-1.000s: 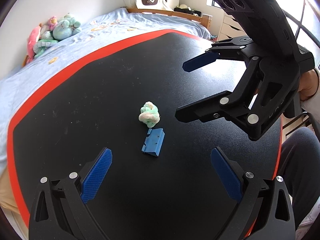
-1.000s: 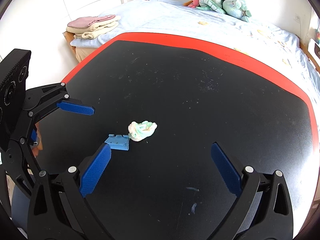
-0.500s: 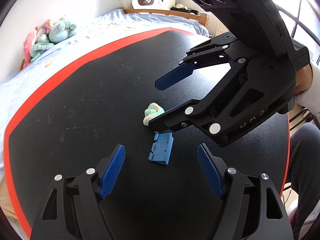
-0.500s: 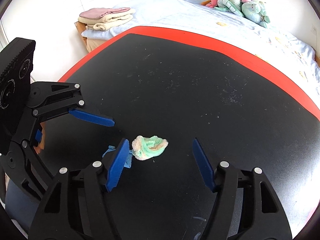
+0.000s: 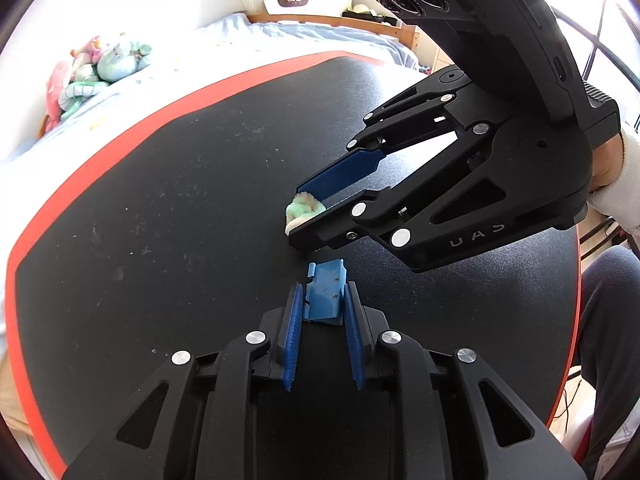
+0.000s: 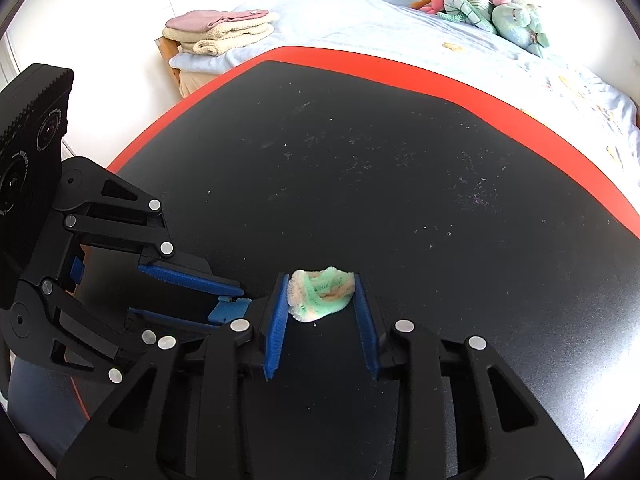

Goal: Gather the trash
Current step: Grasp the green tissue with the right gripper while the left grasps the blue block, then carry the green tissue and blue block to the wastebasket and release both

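L claw [image 5: 320, 300] is pinched in tight on the blue plastic scrap [image 5: 325, 296], pads touching both its sides, scrap flat on the black table [image 5: 168, 208]. Just right of it, R claw [image 6: 322, 300] has closed round the green-and-cream wad [image 6: 322, 294], also down on the table, pads pressing each side.

Blue scrap [image 5: 325, 295], green-and-cream wad [image 6: 322, 294]

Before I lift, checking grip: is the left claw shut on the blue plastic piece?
Shut on it: the left claw has both pads against the sides of the blue plastic piece, flat on the black table.
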The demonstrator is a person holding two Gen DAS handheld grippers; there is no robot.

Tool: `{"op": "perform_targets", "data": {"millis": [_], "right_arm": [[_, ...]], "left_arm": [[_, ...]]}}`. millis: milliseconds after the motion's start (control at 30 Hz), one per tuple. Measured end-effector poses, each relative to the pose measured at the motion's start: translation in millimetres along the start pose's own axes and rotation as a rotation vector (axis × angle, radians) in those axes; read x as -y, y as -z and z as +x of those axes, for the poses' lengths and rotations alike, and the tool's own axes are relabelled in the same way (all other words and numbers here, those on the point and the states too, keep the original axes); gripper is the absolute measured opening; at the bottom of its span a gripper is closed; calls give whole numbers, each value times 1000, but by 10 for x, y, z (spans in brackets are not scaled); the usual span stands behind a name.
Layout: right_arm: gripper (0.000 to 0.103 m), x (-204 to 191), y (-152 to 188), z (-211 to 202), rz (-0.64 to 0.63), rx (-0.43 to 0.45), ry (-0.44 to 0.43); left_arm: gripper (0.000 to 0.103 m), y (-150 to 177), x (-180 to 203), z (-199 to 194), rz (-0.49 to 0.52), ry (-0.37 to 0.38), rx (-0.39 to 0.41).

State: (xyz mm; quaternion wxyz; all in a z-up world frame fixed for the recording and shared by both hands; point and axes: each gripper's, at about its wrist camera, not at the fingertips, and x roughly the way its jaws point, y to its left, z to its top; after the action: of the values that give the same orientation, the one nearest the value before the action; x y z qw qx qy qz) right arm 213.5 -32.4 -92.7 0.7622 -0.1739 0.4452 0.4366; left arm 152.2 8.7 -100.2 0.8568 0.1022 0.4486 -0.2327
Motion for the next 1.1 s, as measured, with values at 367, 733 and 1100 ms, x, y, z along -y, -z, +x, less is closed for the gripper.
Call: {"op": "perform_targets", "data": {"millis": [367, 733, 1100], "right_arm": [[31, 1, 96, -270, 38, 26, 30], [31, -339, 407, -1029, 89, 101, 75], [31, -901, 937, -1638, 101, 139, 101]], "left_arm": [[19, 33, 116, -159, -52, -16, -4], [19, 52, 522, -736, -95, -47, 49], [19, 214, 963, -1167, -139, -78, 79]]}}
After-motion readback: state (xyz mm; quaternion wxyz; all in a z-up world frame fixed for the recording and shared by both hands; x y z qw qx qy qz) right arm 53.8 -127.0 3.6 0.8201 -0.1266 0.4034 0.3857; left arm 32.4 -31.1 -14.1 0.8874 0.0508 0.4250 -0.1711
